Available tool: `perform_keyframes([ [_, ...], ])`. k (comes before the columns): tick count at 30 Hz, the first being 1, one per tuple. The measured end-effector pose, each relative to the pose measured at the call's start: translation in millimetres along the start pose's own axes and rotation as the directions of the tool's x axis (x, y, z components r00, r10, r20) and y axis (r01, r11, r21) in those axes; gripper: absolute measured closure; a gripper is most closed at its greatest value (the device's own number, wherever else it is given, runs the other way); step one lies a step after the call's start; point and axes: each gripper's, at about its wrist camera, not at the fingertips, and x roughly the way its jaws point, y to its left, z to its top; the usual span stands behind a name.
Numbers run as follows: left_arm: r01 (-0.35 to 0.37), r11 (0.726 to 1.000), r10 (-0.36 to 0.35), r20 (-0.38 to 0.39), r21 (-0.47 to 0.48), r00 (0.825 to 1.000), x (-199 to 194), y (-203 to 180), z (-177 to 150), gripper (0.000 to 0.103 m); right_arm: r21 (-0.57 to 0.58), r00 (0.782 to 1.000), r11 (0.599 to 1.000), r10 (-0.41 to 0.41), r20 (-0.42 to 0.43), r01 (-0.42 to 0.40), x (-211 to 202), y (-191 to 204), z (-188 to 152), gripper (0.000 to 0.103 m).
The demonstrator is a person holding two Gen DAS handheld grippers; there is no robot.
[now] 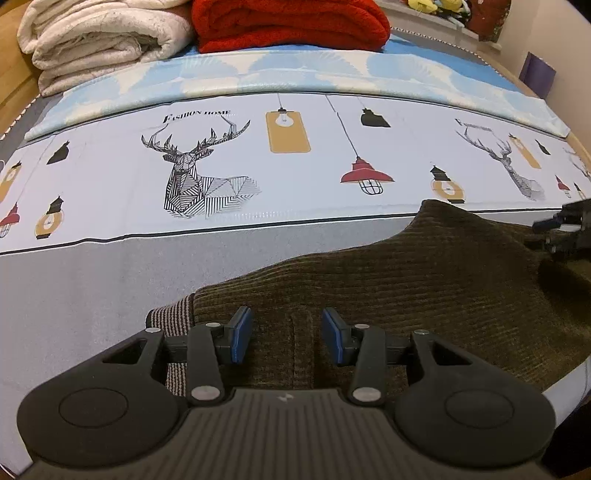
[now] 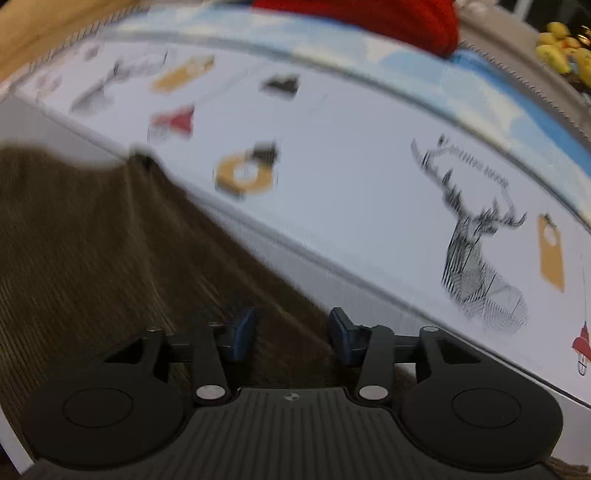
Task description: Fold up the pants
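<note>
Lying lengthwise across the deer-printed bedsheet (image 1: pixel 295 147), dark olive corduroy pants (image 1: pixel 424 266) pass beneath both tools: left gripper (image 1: pixel 287 334) half-open, empty, above the waistband end; right gripper (image 2: pixel 291 334) half-open, empty, over the legs.

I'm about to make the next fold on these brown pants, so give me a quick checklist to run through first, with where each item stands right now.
1. Left gripper open, nothing pinched: ok, pads stand apart above the pants.
2. Right gripper open: ok, pads apart over the cloth.
3. Right wrist view sharp enough to aim: not ok, it is motion-blurred.
4. Striped waistband visible for reference: ok, it shows left of the left gripper.
5. Pants lying flat, no wrinkles: cannot tell, only part of them shows.
6. Bedsheet beside the pants bare for folding: ok; the red blanket and white blanket sit far back.
</note>
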Motion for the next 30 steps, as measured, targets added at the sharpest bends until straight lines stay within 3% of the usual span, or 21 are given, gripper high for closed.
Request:
perform_keyframes([
  [4,-0.001,1.000,0.001,-0.008,0.012,1.000,5,-5,4,0.056,-0.050,1.000,0.999,-0.010,0.007,0.010,6,-5,-9,0.054],
  [5,0.001,1.000,-0.001,-0.010,0.016,1.000,5,-6,5,0.056,-0.048,1.000,0.999,0.010,0.014,-0.009,4,-7,-9,0.071],
  [7,0.001,1.000,-0.001,-0.013,0.023,1.000,8,-8,8,0.056,-0.074,0.997,0.995,0.062,0.035,-0.060,2,-4,-6,0.096],
  [9,0.002,1.000,-0.002,-0.014,0.025,1.000,10,-11,11,0.056,-0.090,0.996,0.995,0.059,0.064,-0.053,-4,-6,-3,0.097],
  [12,0.008,1.000,-0.008,-0.012,0.026,1.000,12,-17,15,0.056,0.002,0.992,0.999,0.037,0.118,-0.037,-8,-24,1,0.098],
  [13,0.013,0.999,-0.013,-0.011,0.029,1.000,12,-20,17,0.056,0.021,0.992,1.000,0.012,0.127,-0.015,-9,-28,1,0.103],
  [15,0.021,0.999,-0.020,-0.011,0.041,1.000,13,-26,18,0.056,0.030,0.985,0.992,-0.122,0.123,0.119,-9,-32,0,0.103],
  [17,0.026,0.998,-0.025,-0.012,0.058,1.000,14,-32,20,0.056,0.108,0.988,0.993,-0.071,0.134,0.057,-18,-46,-5,0.103],
  [22,0.034,0.997,-0.033,-0.011,0.068,0.999,14,-39,22,0.056,0.148,0.974,0.981,0.095,0.205,-0.126,-48,-64,-29,0.101],
  [25,0.043,0.996,-0.043,-0.012,0.072,0.999,15,-45,23,0.056,0.125,0.982,0.992,0.013,0.187,-0.037,-55,-72,-49,0.100],
  [27,0.048,0.995,-0.047,-0.013,0.089,0.999,15,-51,22,0.056,0.161,0.985,0.986,-0.064,0.159,0.038,-57,-86,-66,0.093],
  [29,0.050,0.993,-0.048,-0.020,0.107,0.999,17,-57,21,0.056,0.196,0.984,0.977,-0.113,0.137,0.085,-56,-96,-80,0.068],
  [30,0.048,0.992,-0.046,-0.024,0.116,0.999,18,-60,21,0.056,0.206,0.984,0.975,-0.116,0.133,0.087,-56,-99,-87,0.065],
])
